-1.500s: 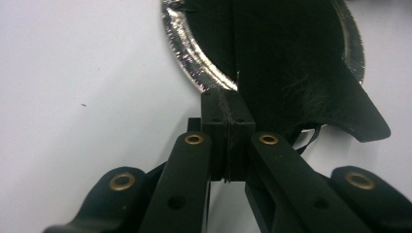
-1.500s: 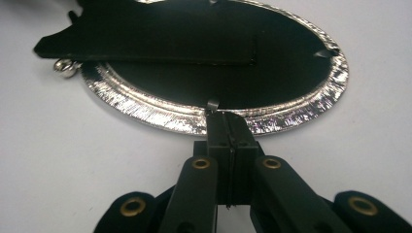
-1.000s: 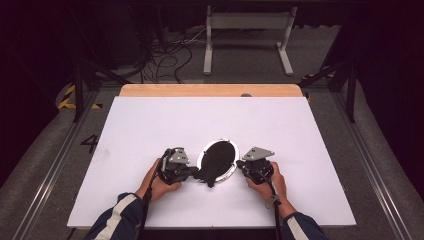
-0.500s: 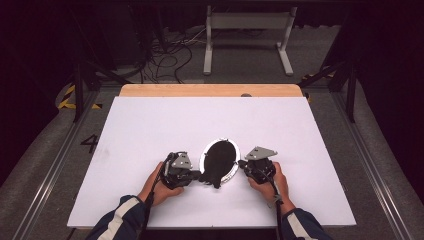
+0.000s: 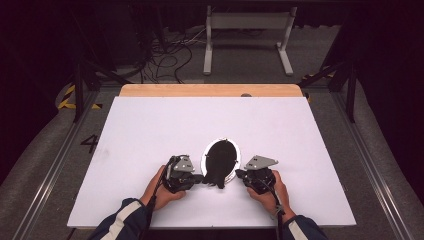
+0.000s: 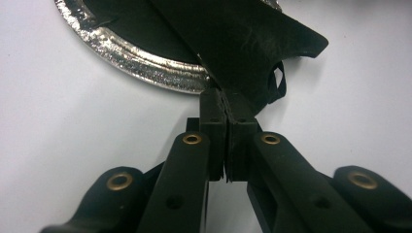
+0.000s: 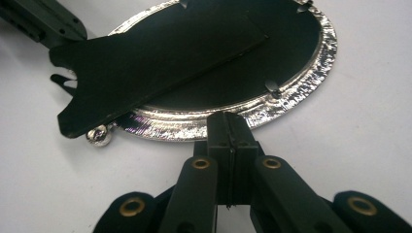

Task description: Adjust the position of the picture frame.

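In the high view, an oval silver frame (image 5: pixel 220 161) is seen face down near the table's near edge, between both claws. In the left gripper view, the left claw (image 6: pixel 226 99) is clamped on the black easel stand (image 6: pixel 243 43), judged partly raised. In the right gripper view, the right claw (image 7: pixel 228 121) is closed, empty, against the rim; standing it up remains.

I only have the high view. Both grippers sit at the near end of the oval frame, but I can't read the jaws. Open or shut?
Observer: The left gripper is shut. Its tips meet the edge of the black stand, but I cannot tell whether they pinch it.
Operator: And the right one?
Observer: The right gripper is shut too, with its tips at the frame's silver rim.
Operator: Is the stand lying flat on the back?
Observer: No. In the right gripper view its wide end is raised off the black back panel and overhangs the rim, above a small silver ball foot.
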A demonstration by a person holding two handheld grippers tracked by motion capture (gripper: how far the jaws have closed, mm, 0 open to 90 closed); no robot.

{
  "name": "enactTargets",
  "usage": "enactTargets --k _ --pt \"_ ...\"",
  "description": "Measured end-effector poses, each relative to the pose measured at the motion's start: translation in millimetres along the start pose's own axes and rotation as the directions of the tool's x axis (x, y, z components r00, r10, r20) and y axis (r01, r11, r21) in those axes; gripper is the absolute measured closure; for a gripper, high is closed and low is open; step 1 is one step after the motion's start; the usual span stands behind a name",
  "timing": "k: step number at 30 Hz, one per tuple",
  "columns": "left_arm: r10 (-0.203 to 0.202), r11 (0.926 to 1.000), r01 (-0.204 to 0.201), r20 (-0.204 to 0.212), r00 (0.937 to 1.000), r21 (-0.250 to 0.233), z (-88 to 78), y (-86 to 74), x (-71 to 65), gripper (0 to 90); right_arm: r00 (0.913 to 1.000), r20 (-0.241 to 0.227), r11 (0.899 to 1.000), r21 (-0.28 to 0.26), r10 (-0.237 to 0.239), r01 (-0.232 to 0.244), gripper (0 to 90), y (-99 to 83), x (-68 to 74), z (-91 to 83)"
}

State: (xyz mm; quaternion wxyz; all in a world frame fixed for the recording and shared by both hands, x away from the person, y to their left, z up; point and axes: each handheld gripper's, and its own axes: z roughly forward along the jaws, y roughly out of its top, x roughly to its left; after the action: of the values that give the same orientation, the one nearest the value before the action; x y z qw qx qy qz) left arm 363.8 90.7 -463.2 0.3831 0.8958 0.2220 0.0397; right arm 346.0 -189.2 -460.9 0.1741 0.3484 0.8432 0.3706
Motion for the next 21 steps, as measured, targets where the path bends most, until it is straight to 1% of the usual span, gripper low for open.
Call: enactTargets --k 1,2,3,4,7,8,9,12,15,17,20,21 --pt "0.002 1.0000 -0.002 -0.003 1.0000 0.000 0.2 0.3 0.4 89.7 1.0000 0.009 1.000 -0.002 0.002 -0.002 90.0 0.4 -0.3 0.8" --pt "-0.002 1.0000 0.002 -0.002 1.0000 -0.001 0.6 0.5 0.1 89.8 0.9998 0.021 1.000 -0.001 -0.006 0.006 90.0 1.1 -0.6 1.6" --pt "0.002 1.0000 -0.002 -0.005 1.0000 -0.001 0.8 0.8 0.3 89.8 0.9994 0.034 1.000 0.000 -0.010 0.010 90.0 2.2 -1.2 2.7" --pt "-0.003 1.0000 0.003 -0.004 1.0000 -0.002 1.3 1.0 0.0 89.8 0.9990 0.043 1.000 0.001 -0.009 0.009 90.0 3.7 -2.9 4.4" --pt "0.009 1.0000 -0.009 -0.026 0.9996 0.002 2.8 3.0 -2.2 89.9 0.9985 0.054 1.000 -0.002 0.007 -0.007 90.0 6.4 -7.5 7.9" --pt "0.009 1.0000 -0.009 -0.026 0.9996 0.002 2.8 3.0 -2.2 89.8 0.9985 0.054 1.000 -0.002 0.007 -0.007 90.0 6.4 -7.5 7.9" --pt "0.018 0.9998 -0.018 -0.028 0.9995 0.001 3.4 3.7 -2.1 89.8 0.9984 0.056 1.000 -0.002 0.010 -0.010 90.0 7.0 -8.1 8.5" --pt "0.010 0.9999 -0.010 -0.024 0.9997 -0.006 4.2 3.7 -1.7 89.8 0.9985 0.055 1.000 -0.004 0.010 -0.010 90.0 7.0 -8.9 8.8" --pt "0.013 0.9999 -0.013 -0.029 0.9995 -0.006 4.8 4.4 -1.6 89.8 0.9983 0.058 1.000 -0.003 0.009 -0.009 90.0 7.7 -10.2 9.3" --pt "0.005 0.9999 -0.005 -0.028 0.9996 -0.009 5.8 4.9 -2.4 89.8 0.9982 0.059 1.000 -0.004 0.015 -0.014 90.0 7.9 -11.6 9.9" --pt "0.008 0.9998 -0.009 -0.036 0.9993 -0.015 7.7 6.2 -3.1 89.8 0.9976 0.066 1.000 -0.005 0.022 -0.022 90.0 9.1 -14.2 11.2" --pt "0.001 0.9999 -0.001 -0.034 0.9994 -0.017 8.3 6.6 -3.6 89.8 0.9974 0.069 1.000 -0.005 0.024 -0.024 90.0 9.7 -15.4 11.8"
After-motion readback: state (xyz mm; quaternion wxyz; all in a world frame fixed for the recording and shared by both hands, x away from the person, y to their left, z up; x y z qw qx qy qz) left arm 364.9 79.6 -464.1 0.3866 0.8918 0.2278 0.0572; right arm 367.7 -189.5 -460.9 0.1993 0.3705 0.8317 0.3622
